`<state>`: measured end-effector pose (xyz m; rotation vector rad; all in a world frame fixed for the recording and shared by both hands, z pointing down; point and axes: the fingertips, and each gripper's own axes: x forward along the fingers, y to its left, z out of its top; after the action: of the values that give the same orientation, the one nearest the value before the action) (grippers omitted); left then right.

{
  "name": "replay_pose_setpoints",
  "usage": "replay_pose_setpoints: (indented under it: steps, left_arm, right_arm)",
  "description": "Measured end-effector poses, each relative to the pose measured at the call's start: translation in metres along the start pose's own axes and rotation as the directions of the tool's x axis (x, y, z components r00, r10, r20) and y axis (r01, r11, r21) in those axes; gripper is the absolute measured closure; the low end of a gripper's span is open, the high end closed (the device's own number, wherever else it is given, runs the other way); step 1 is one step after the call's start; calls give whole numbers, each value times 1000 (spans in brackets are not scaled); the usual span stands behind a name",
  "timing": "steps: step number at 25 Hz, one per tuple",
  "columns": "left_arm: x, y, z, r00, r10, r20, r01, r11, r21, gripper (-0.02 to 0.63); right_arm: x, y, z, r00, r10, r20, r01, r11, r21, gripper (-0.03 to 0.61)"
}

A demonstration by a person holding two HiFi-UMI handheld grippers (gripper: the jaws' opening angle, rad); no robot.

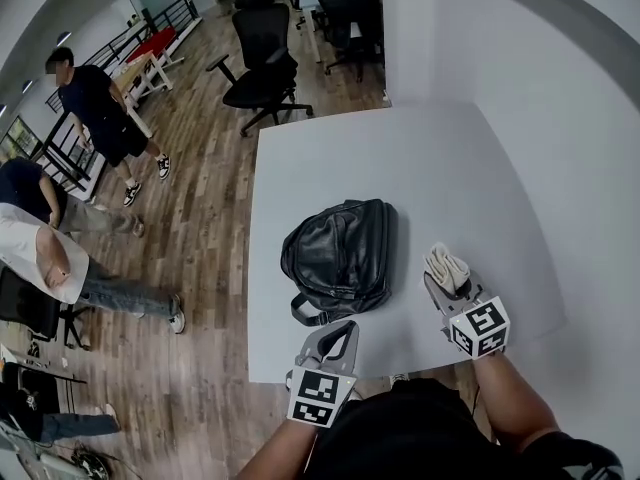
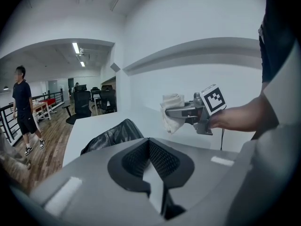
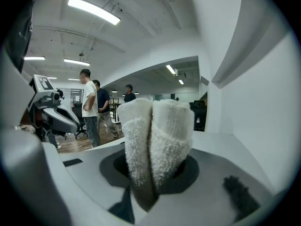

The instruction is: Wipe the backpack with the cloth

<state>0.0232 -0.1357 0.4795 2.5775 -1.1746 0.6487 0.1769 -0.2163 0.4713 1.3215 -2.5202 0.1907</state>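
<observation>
A black leather backpack (image 1: 340, 256) lies flat on the white table (image 1: 330, 158), its strap toward the near edge. My right gripper (image 1: 443, 280) hovers just right of it, shut on a folded white cloth (image 1: 447, 266). In the right gripper view the cloth (image 3: 157, 135) stands up between the jaws and fills the middle. My left gripper (image 1: 336, 336) hangs at the table's near edge, just in front of the backpack, shut with nothing in it. The left gripper view shows the backpack (image 2: 110, 138) ahead to the left and the cloth (image 2: 172, 106) in the right gripper (image 2: 170, 113).
A white wall (image 1: 560, 118) runs along the table's right side. Black office chairs (image 1: 262, 53) stand on the wooden floor beyond the table's far end. Several people (image 1: 100, 108) stand or sit at the left, away from the table.
</observation>
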Motion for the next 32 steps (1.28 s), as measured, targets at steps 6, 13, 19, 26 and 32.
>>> replay_pose_setpoints:
  steps: [6,13,19,26,32]
  left_arm:
    - [20,-1,8,999,18,-26,-18,1000,-15,607]
    - [41,-3,2,996,48,-77,-50,998,-29,607]
    - [52,-1,-7,989,83,-120,-90,994,-54,607]
    - [68,2,-16,981,118,-157,-132,988,-83,607]
    - [78,2,-18,976,129,-177,-149,983,-105,607]
  right_arm:
    - [22,-31,-7,1000,12,-2,-12,1000,-2,479]
    - [65,-67,-21,999,34,-20,-35,999,-35,479]
    - [113,-96,-41,997,52,-56,-56,996,-73,480]
    - [161,-122,-63,994,63,-89,-69,996,-63,479]
    - [185,-131,-76,991,77,-113,-83,995,-52,479]
